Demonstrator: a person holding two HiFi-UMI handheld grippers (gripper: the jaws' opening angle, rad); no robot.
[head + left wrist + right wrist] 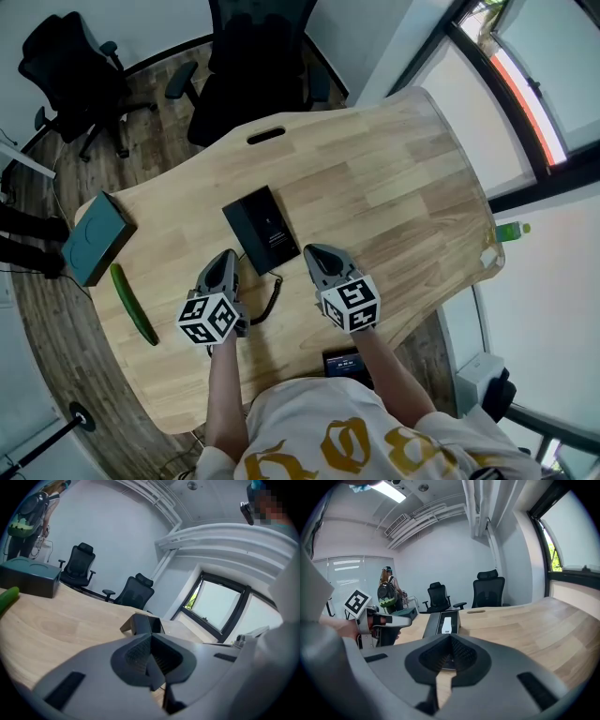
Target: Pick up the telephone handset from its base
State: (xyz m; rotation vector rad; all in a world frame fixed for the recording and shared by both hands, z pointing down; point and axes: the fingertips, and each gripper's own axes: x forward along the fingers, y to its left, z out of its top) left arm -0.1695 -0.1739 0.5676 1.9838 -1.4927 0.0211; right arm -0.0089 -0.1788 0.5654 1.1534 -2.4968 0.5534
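Both your tools are closed and empty. In the left gripper view the jaws of the left tool [151, 638] meet at their tips with nothing between them. The right gripper view shows the same for the right tool [450, 640].

In the head view the black telephone [262, 230] lies flat near the middle of the wooden worktop [394, 187]. Its long side runs from about 11 o'clock to 5 o'clock. The handset sits on the base, but from above you cannot tell the two dark parts apart. The telephone's near end lies between your two tools and touches neither. From the left tool [228, 255] it sits at about 2 o'clock, just beside the tip. From the right tool [314, 251] it sits at about 10 o'clock, also close.

The black cord [269, 302] curls out from the telephone's near end toward 6 o'clock, between the bodies of the two tools.

The left gripper view shows the telephone [140, 624] as a dark angular shape just past the closed jaw tips. In the right gripper view the telephone [443, 623] lies ahead at about 11 o'clock, with a white strip along its top.

A green box [94, 239] sits at the telephone's 9 o'clock, near the worktop's edge. A long green vegetable [134, 303] lies at about 8 o'clock.
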